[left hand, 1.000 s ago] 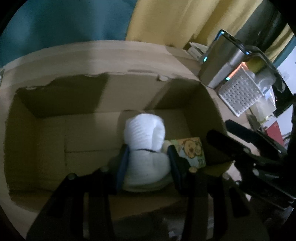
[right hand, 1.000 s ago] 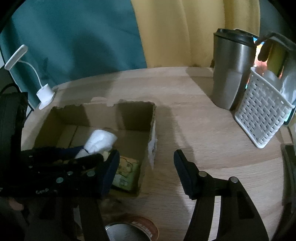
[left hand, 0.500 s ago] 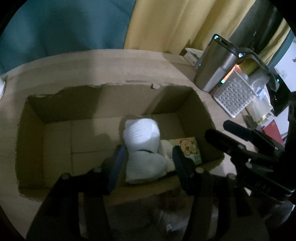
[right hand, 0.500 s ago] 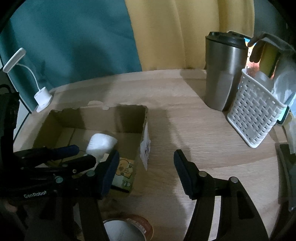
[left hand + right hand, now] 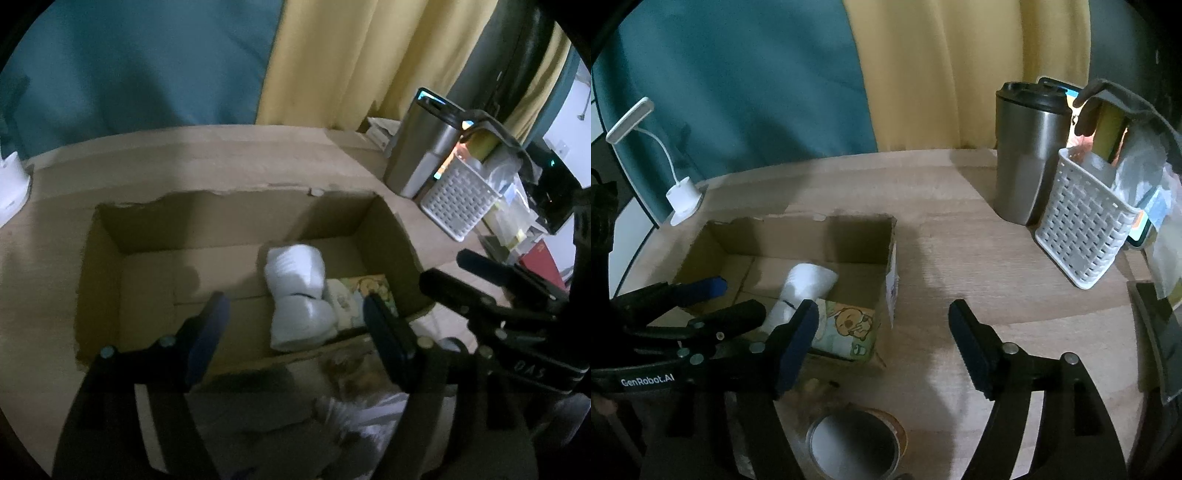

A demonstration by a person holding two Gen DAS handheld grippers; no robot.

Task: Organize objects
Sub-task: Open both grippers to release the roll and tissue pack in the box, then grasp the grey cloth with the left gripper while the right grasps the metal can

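Left gripper (image 5: 295, 317) jaws just opened off white roll (image 5: 297, 295), now in cardboard box (image 5: 110, 258) beside cartoon pack (image 5: 846, 326), right gripper (image 5: 881, 328) open, empty.

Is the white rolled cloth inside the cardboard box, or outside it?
Inside. The white rolled cloth lies on the floor of the cardboard box, beside a cartoon packet.

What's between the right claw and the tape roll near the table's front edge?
Nothing visible. The tape roll lies on the bare table just below the right claw, whose jaws have just been opening with nothing between them. The cardboard box sits farther back, off that path.
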